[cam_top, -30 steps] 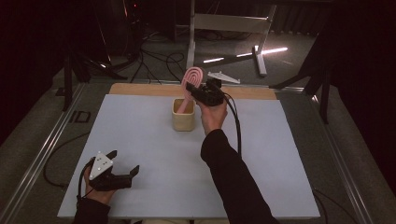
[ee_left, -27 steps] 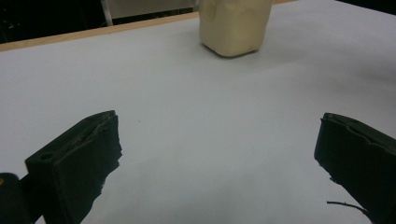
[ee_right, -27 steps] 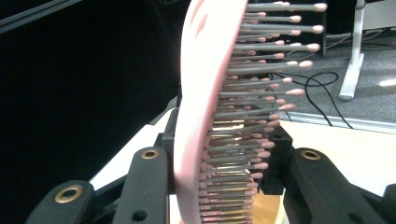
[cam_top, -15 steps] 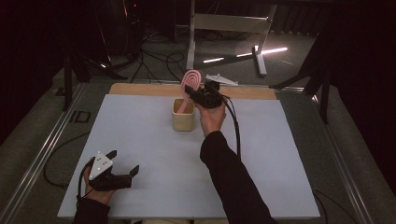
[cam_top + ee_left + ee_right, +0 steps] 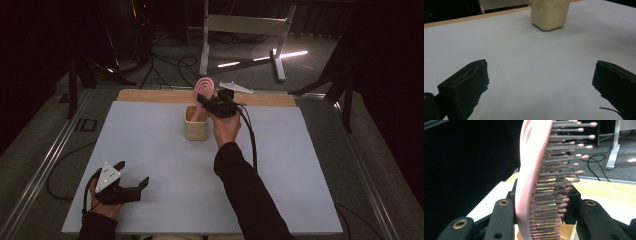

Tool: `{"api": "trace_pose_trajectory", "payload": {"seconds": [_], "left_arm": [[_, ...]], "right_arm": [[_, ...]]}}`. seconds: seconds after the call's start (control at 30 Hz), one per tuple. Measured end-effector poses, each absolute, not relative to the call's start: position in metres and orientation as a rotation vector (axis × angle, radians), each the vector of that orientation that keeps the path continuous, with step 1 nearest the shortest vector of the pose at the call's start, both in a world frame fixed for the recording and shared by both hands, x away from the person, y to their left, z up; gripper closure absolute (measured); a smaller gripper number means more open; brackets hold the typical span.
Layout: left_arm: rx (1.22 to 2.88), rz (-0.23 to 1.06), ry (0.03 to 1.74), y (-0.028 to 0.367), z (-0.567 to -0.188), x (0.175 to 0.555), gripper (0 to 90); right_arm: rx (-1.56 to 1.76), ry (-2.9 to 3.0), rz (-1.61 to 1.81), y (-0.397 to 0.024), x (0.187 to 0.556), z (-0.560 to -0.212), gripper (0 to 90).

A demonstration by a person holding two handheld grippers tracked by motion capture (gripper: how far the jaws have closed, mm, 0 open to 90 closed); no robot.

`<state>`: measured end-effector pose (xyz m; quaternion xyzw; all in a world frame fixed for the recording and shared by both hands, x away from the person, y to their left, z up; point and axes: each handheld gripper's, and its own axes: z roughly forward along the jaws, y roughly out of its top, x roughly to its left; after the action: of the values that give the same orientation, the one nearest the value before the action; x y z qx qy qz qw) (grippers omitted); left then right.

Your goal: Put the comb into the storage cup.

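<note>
A pink hairbrush (image 5: pixel 204 88) stands head-up over a cream cup (image 5: pixel 196 126) at the back middle of the white table mat (image 5: pixel 150 150), its handle reaching down into the cup. My right gripper (image 5: pixel 206 102) is shut on the brush just above the cup's rim. In the right gripper view the pink hairbrush (image 5: pixel 530 175) fills the middle, bristles to the right, with both jaws pressed against its sides. My left gripper (image 5: pixel 131 176) rests near the front left of the mat, open with nothing between its jaws. The left gripper view has the cream cup (image 5: pixel 549 13) far ahead.
A wooden strip (image 5: pixel 150 96) runs along the mat's far edge. A white flat part (image 5: pixel 235 87) lies on it behind the cup. Metal rails (image 5: pixel 45 165) border the table at left and right. Cables and a stand's legs (image 5: pixel 277 60) lie on the floor beyond.
The right hand with the brush has barely shifted over the cup. The left gripper has stayed where it was.
</note>
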<state>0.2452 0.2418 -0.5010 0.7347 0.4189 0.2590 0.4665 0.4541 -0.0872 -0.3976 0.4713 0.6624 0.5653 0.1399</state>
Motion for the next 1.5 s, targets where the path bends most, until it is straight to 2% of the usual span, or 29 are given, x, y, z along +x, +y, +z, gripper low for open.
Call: {"api": "trace_pose_trajectory", "payload": {"seconds": [1.5], "left_arm": [[1.805,0.634,1.029,0.242,-0.501,0.245,0.9]], "right_arm": [[1.378,1.957,1.606,-0.079,0.454,-0.415,61.8]]}}
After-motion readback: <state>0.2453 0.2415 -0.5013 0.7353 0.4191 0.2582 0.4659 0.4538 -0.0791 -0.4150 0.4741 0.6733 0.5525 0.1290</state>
